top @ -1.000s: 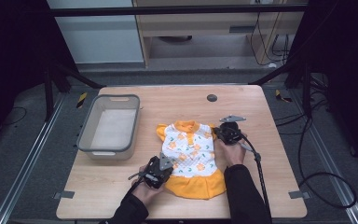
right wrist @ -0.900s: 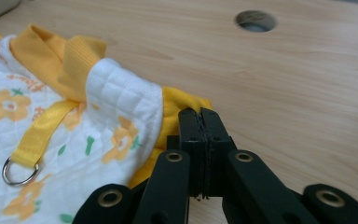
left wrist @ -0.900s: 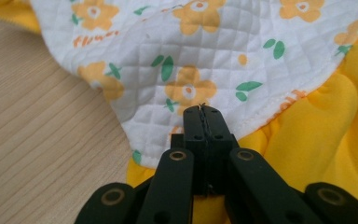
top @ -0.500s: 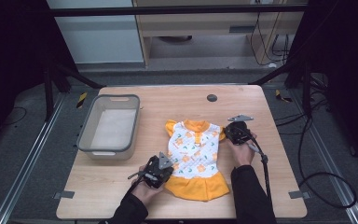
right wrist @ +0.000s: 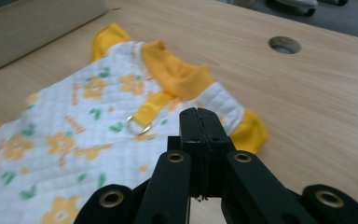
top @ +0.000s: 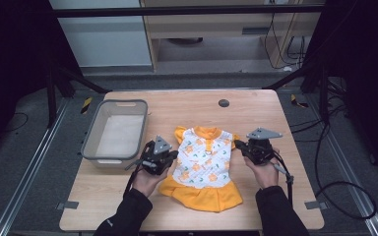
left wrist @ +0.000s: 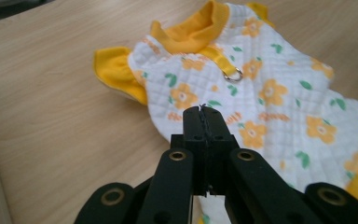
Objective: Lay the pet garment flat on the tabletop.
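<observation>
Lying flat near the middle of the wooden table (top: 275, 113), the small dress (top: 202, 164) runs its long axis from the far side toward the person, orange collar pointing away and orange skirt hem nearest the person's edge. Its quilted white body carries orange flowers, and a metal ring (left wrist: 233, 74) sits on the orange strap below the collar. The left gripper (top: 158, 156) sits at the dress's left edge beside the sleeve, its jaws pressed together with nothing between them. The right gripper (top: 257, 147) is just off the right sleeve, jaws likewise clenched on nothing. A grey bin (top: 115, 130) stands on the table to the left of the dress, apart from it.
</observation>
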Demonstrator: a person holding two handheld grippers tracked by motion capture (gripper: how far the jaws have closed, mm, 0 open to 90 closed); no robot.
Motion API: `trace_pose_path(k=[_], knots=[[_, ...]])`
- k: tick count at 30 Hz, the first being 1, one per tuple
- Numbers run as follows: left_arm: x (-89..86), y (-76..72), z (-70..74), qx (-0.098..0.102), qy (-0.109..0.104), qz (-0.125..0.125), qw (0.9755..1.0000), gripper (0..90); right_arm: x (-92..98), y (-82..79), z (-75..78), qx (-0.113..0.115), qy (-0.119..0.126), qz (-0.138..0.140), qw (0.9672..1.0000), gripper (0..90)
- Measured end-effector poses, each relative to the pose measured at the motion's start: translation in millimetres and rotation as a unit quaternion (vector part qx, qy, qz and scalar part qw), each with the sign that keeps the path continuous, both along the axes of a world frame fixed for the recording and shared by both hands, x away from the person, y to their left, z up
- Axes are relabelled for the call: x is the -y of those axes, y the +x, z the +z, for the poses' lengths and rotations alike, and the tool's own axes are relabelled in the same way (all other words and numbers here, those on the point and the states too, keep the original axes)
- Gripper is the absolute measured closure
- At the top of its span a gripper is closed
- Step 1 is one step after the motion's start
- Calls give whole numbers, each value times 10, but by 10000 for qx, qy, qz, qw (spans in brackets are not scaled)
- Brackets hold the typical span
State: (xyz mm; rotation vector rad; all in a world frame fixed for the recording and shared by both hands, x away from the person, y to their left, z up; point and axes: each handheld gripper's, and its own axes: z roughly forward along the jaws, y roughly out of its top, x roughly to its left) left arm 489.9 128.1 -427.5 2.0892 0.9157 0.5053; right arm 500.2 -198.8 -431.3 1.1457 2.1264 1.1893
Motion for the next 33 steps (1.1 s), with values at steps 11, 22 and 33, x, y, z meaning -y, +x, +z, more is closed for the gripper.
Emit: trace_pose_path(k=[11,22,33], knots=[[485,676,-66,17,377,222,9990,898,-304,-498,-415,-362,-216,725,9965,900],[561,1001,-411,-196,533,523,9970,898,-379,-571,-574,-648,-379,897,9931,900],[425,1127,-660,-320,797,967,9916,898,-454,-611,-661,-926,-696,1010,9881,900]])
